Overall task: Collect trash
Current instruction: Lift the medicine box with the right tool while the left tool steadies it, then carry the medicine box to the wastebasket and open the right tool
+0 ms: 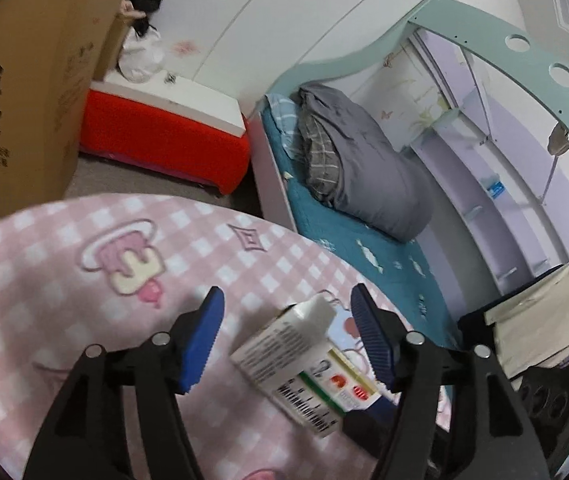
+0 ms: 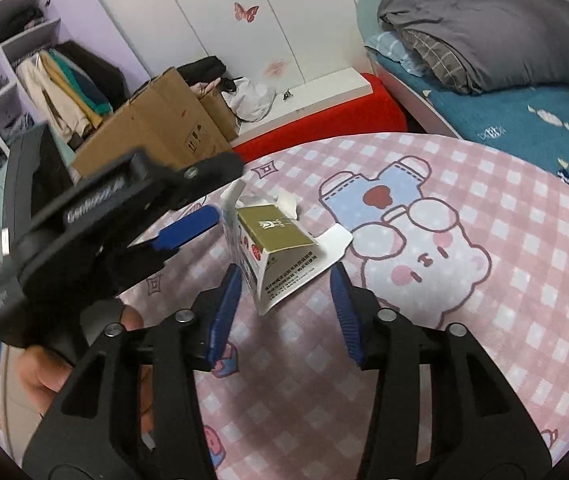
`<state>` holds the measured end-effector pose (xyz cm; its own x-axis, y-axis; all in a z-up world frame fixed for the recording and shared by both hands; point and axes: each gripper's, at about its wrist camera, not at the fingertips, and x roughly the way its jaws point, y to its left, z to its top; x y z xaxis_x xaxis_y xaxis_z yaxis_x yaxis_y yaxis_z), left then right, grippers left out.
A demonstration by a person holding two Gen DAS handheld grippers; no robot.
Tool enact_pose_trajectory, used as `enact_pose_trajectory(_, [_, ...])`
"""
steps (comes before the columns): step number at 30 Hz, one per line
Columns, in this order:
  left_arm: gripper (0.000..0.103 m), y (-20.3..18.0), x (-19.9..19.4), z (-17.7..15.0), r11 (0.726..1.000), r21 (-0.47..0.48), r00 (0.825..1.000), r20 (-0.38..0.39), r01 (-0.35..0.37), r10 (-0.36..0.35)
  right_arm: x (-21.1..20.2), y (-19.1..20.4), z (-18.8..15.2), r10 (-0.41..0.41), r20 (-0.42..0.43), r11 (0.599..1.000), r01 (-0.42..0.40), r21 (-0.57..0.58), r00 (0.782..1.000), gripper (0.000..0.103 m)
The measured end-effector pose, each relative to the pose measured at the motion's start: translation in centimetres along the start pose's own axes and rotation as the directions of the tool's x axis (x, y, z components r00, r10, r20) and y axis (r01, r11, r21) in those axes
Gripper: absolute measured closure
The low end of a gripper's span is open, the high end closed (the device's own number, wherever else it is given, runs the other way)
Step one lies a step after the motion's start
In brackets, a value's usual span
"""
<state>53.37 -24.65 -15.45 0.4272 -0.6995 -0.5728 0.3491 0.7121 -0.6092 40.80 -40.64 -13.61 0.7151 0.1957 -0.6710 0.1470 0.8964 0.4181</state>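
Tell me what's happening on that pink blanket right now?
A person holds a claw in each hand over an opened small carton lying on the pink checked blanket. Both the left claw and the right claw stand open around it, pads clear of its sides. Nothing is gripped, so the carton is not yet collected.

Your small carton [image 2: 280,248] stands on the table [image 2: 444,360] between your right tool's [image 2: 284,300] fingers, touching neither — your left tool [image 2: 188,228] is just left of it. Behind the table: cardboard box [image 2: 156,128] left, bed [image 2: 524,120] right, low bench [image 2: 324,92] between.
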Motion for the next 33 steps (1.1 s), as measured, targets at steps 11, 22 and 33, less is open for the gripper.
enact_pose_trajectory(11, [0.071,-0.8,0.9,-1.1,0.996,0.079,0.996,-0.087,0.035,-0.028,0.8,1.6,-0.5,-0.021,-0.007,0.997,0.021,-0.07,1.0,0.077])
enact_pose_trajectory(22, [0.076,0.7,-7.5,-2.9,0.994,0.086,0.998,0.017,-0.068,0.067,-1.5,9.5,-3.1,0.109,-0.019,0.975,-0.11,-0.193,0.994,0.078])
enact_pose_trajectory(33, [0.076,8.8,-27.4,-6.0,0.975,0.004,0.95,0.224,-0.224,0.218,-2.9,27.9,-10.9,0.309,-0.153,0.862,-0.344,-0.371,0.939,0.079])
